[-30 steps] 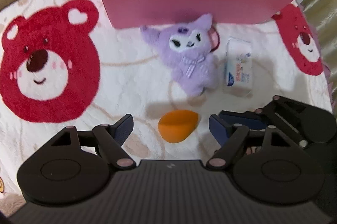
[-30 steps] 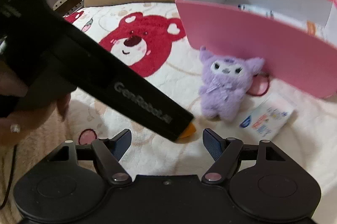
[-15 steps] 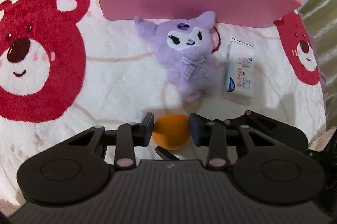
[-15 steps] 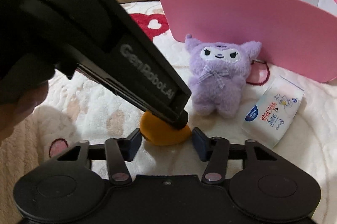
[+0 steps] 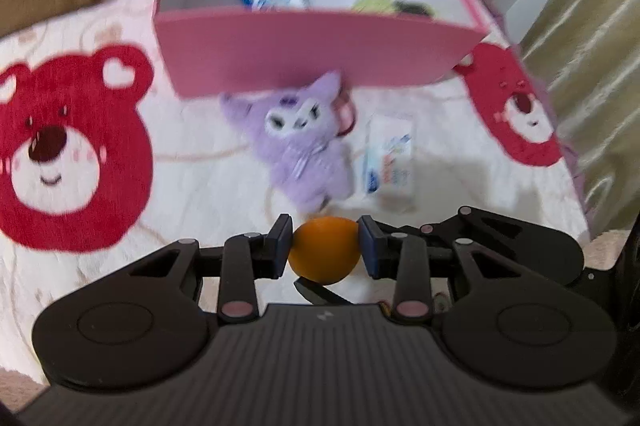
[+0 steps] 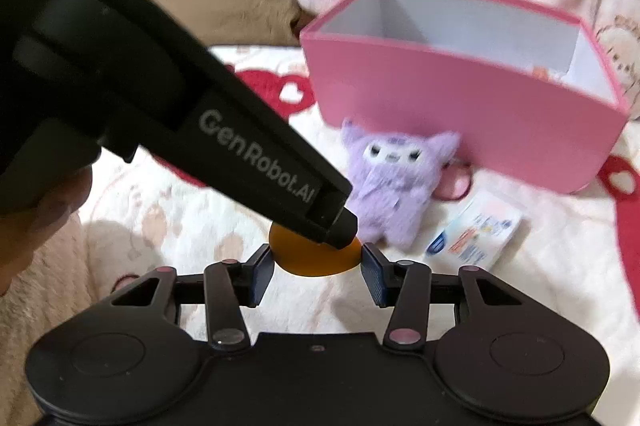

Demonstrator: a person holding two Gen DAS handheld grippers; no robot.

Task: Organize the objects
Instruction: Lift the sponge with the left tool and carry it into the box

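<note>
Pinching orange sponge (image 5: 324, 251): left fingers (image 5: 283, 241)

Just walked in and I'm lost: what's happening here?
A person is tidying things into the pink box. The left hand-held gripper is clamped on an orange sponge, with the right hand-held gripper open beside it. A purple plush and a tissue pack lie on the blanket.
</note>
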